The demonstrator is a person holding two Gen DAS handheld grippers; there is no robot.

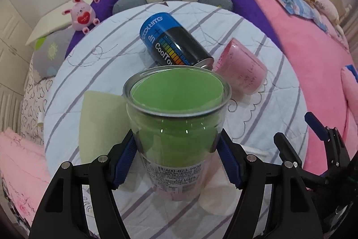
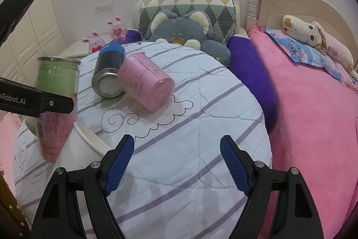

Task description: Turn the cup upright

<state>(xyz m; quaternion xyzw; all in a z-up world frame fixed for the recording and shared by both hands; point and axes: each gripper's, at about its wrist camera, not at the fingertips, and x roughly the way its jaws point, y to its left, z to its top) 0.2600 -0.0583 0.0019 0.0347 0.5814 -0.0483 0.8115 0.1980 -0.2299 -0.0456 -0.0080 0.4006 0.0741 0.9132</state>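
Note:
My left gripper [image 1: 176, 160] is shut on a clear cup with a green and pink inside [image 1: 176, 122] and holds it upright above the striped quilt [image 1: 268, 127]. The same cup [image 2: 56, 104] shows at the left of the right wrist view, gripped by the left gripper's black arm [image 2: 33, 101]. A pink cup [image 1: 241, 73] lies on its side on the quilt; it also shows in the right wrist view [image 2: 145, 82]. My right gripper [image 2: 176, 162] is open and empty over the quilt, near side of the pink cup. It also shows at the right edge of the left wrist view [image 1: 313, 138].
A blue and black can [image 1: 174, 41] lies on its side against the pink cup [image 2: 108, 71]. A pale cup [image 1: 98, 122] lies under the held cup. A grey plush bear [image 2: 183, 37], small pink plush toys [image 1: 82, 15] and a pink blanket [image 2: 313, 115] surround the quilt.

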